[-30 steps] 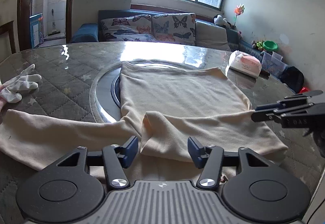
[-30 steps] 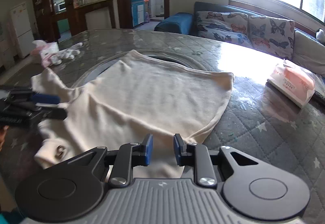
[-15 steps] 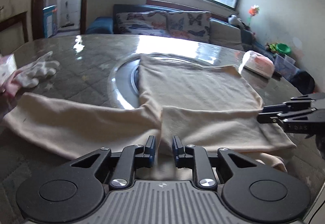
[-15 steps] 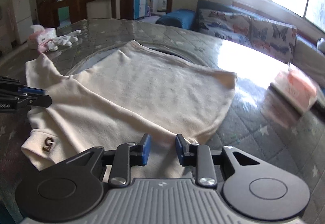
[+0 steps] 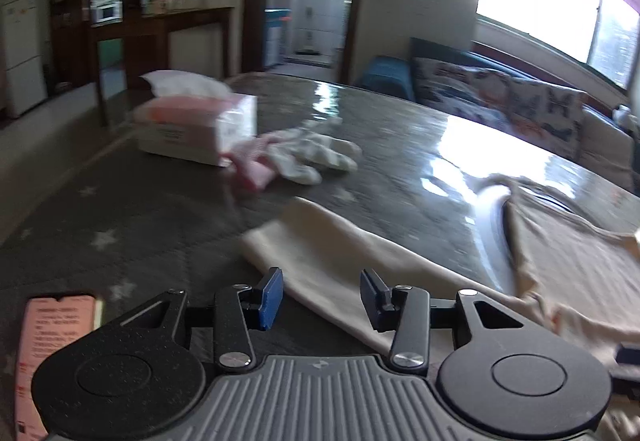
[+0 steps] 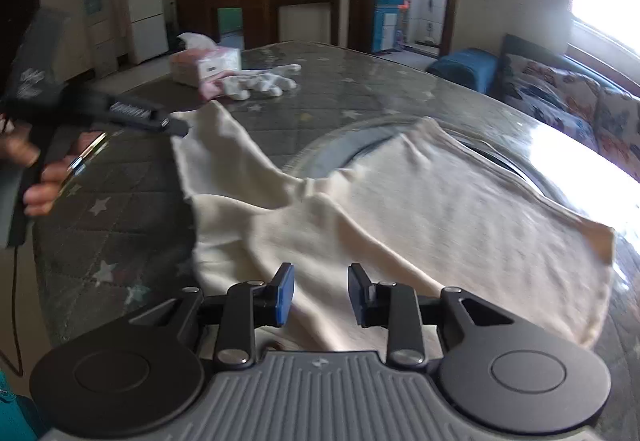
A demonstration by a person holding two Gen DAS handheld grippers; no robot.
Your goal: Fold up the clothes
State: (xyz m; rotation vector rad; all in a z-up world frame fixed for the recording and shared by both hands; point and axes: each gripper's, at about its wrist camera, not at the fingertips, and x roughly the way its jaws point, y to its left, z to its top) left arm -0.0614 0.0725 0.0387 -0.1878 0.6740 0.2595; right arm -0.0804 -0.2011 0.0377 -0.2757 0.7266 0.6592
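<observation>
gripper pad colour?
Blue pads on black fingers, clearest in the right wrist view.

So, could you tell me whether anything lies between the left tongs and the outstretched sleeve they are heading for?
Nothing visible does. The left tongs are open right over the sleeve, whose end lies flat on the table. The gloves and tissue box sit farther back, clear of the path.

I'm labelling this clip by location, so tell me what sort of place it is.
Most likely a home's living and dining area: a sofa with butterfly-print cushions by the window, a white fridge beyond the quilted table, and a tissue box.
</observation>
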